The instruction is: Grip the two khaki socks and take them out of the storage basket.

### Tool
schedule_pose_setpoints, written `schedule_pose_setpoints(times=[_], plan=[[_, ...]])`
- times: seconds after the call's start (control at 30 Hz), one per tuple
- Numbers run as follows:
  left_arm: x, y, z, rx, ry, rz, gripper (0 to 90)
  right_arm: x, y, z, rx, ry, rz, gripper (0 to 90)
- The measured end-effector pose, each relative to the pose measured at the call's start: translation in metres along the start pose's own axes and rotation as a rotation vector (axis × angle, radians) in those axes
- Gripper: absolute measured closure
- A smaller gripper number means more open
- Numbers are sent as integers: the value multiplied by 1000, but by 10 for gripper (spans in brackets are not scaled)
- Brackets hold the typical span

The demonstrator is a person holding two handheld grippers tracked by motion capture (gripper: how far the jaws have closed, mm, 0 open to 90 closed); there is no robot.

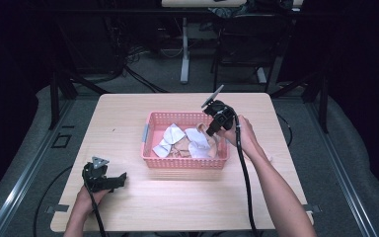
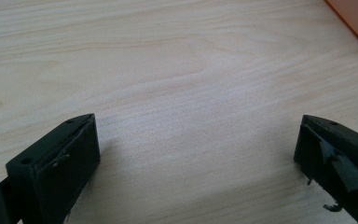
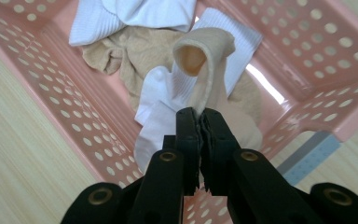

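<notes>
Beige sock (image 1: pixel 208 134) hung with its long axis nearly upright in the high view, top end pinched under the right gripper (image 1: pixel 212 129) above the right part of the pink basket (image 1: pixel 182 163), lower end among white socks (image 1: pixel 171 134). The left gripper (image 1: pixel 121 178) lay at the near left of the table (image 1: pixel 128 113), well apart from the basket.

In the left gripper view, its jaws stood wide apart over bare wood, grasping nothing.

In the right gripper view, the right gripper's (image 3: pixel 199 114) jaws were clenched on the sock's (image 3: pixel 205 65) edge; the sock ran away from the fingers, its open cuff facing the camera, above the basket (image 3: pixel 56 107).
</notes>
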State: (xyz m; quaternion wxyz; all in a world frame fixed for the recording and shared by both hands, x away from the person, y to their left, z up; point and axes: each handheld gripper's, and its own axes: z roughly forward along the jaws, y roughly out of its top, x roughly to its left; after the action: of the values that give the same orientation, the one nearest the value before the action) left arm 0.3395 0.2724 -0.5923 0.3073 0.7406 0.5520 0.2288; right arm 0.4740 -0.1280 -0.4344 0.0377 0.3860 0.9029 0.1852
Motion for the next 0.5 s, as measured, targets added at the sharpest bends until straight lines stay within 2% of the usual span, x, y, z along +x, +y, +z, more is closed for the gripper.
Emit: schedule_pose_setpoints(times=[0.5], plan=[[0,0,0,-1,0,-4,1,0,8,-24,-40,12,-3,860]])
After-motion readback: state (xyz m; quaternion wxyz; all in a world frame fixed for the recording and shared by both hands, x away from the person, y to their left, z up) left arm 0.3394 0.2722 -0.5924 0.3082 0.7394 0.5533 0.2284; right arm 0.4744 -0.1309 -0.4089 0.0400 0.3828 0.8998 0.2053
